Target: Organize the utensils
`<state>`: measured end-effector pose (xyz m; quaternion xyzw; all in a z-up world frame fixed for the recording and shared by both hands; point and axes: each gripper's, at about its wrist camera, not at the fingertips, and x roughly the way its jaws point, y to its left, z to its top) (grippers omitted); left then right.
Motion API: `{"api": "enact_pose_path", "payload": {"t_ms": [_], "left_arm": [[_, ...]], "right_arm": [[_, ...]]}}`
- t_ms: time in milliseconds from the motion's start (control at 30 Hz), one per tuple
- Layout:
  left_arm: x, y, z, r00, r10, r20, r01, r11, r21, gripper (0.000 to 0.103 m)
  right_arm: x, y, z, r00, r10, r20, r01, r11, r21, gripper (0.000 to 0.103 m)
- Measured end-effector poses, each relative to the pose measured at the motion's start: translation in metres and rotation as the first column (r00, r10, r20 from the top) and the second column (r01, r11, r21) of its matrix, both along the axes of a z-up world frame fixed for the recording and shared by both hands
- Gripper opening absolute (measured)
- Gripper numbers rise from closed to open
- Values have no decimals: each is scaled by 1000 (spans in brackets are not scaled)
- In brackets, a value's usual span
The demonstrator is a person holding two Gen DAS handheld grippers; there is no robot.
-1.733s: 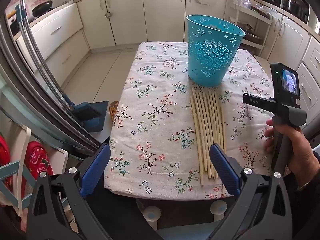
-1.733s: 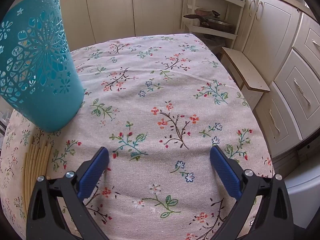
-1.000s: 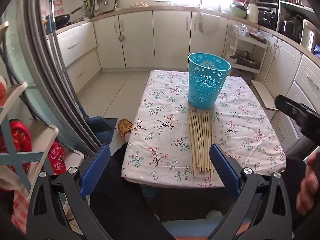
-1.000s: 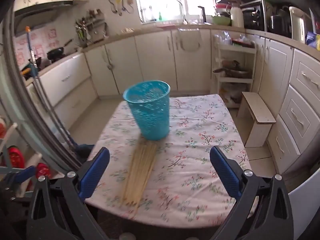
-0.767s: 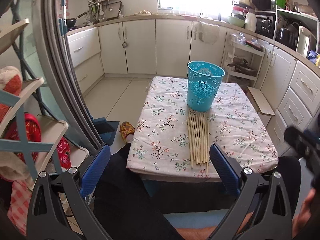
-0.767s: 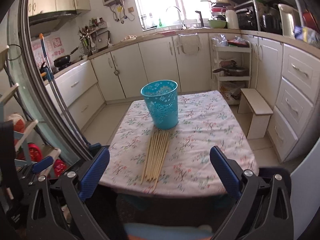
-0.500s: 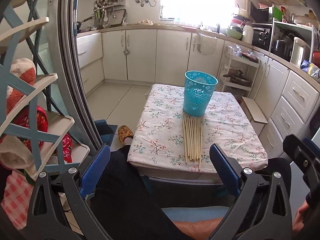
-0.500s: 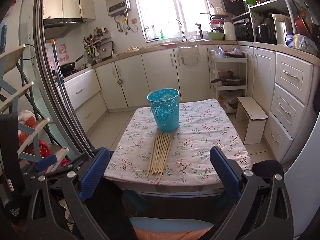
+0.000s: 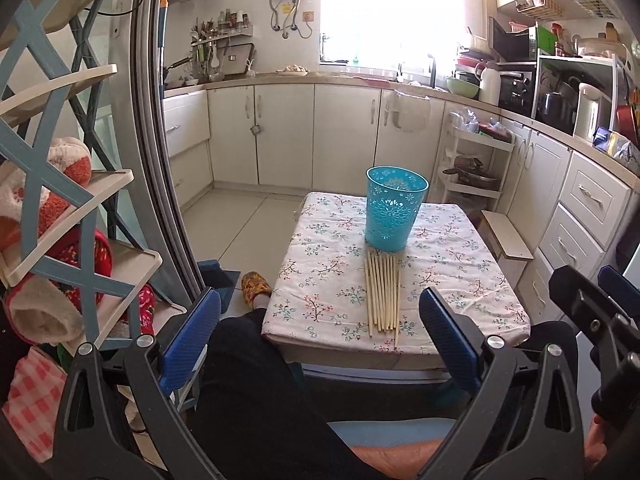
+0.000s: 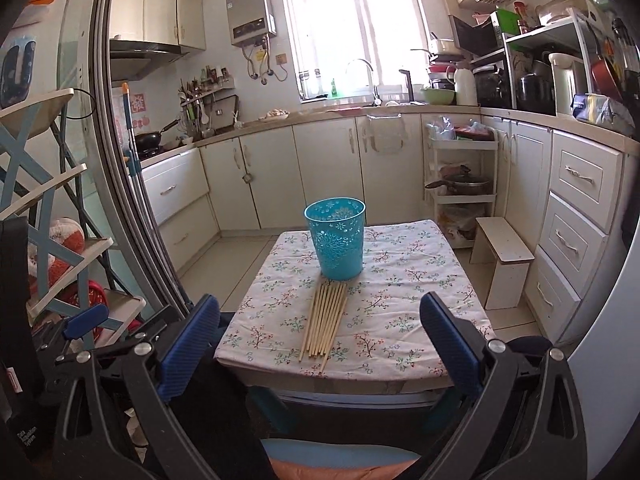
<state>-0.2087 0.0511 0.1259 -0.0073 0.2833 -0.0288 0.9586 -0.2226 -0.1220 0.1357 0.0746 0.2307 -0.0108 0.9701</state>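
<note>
Your left gripper (image 9: 320,330) is held low in front of you, over your lap, with its two blue fingers (image 9: 191,336) spread wide and nothing between them. Your right gripper (image 10: 320,334) is held the same way, low and level, fingers wide apart and holding nothing. In the left camera view your right gripper sits off to the right side, with a bit of your hand (image 9: 596,446) under it.

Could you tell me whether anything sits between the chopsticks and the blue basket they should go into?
Nothing visible does. The chopsticks lie in a row on the floral tablecloth, their far ends right at the foot of the blue basket. The basket stands upright with its mouth open, and both tools are open, short of the table.
</note>
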Motion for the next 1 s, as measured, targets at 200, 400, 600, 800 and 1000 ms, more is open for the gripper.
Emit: {"api": "enact_pose_path", "payload": {"t_ms": [200, 400, 600, 800, 1000], "left_arm": [[0, -1, 0, 1000, 3, -2, -3, 1000, -7, 96], [-1, 0, 2, 1000, 1, 5, -1, 1000, -10, 96], [-3, 2, 3, 1000, 5, 11, -4, 1000, -18, 96], [-4, 3, 4, 1000, 7, 14, -6, 1000, -21, 96], [-4, 3, 4, 1000, 6, 14, -6, 1000, -20, 96]], "right_arm": [[-3, 1, 2, 1000, 7, 1, -7, 1000, -3, 96], [-2, 3, 6, 1000, 8, -1, -8, 1000, -3, 96], [-4, 4, 9, 1000, 12, 2, -12, 1000, -7, 96], [-3, 6, 10, 1000, 12, 4, -12, 1000, -7, 96], [-4, 7, 10, 1000, 12, 2, -12, 1000, -5, 96]]}}
